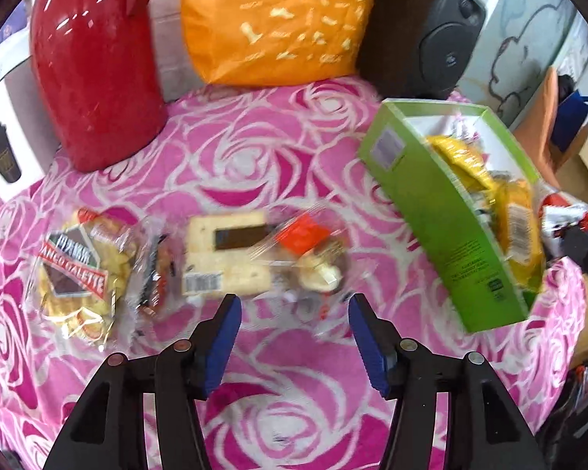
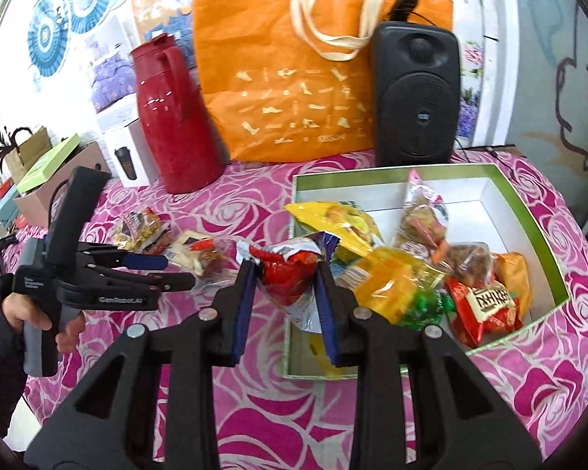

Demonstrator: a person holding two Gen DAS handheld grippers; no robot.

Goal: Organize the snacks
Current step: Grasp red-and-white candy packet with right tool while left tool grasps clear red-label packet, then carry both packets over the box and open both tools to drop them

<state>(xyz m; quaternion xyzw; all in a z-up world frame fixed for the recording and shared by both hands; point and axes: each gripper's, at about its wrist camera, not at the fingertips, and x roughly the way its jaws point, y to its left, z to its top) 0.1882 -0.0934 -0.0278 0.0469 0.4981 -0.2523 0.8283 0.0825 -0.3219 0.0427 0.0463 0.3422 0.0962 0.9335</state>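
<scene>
Here the surface (image 2: 254,423) wears a pink rose-patterned cloth, and along its far edge stand a red thermos jug (image 2: 176,117), an orange tote bag (image 2: 290,86) and a black speaker (image 2: 417,94); blue paper fans hang on the wall behind. A green box (image 2: 529,219) with a white inside sits to the right, already loaded with wrapped snacks. Loose on the cloth to the left lie a galette packet (image 1: 74,270), a pale cracker packet (image 1: 227,254) and a clear wrapped pastry (image 1: 313,258). The left gripper (image 1: 294,313), gripped by a hand (image 2: 39,317) in a dark sleeve, points level at those loose packets, its jaws spread wide and holding nothing. The right gripper (image 2: 286,282) hangs at the box's near-left edge, its jaws pinched on a red snack bag (image 2: 290,270).
</scene>
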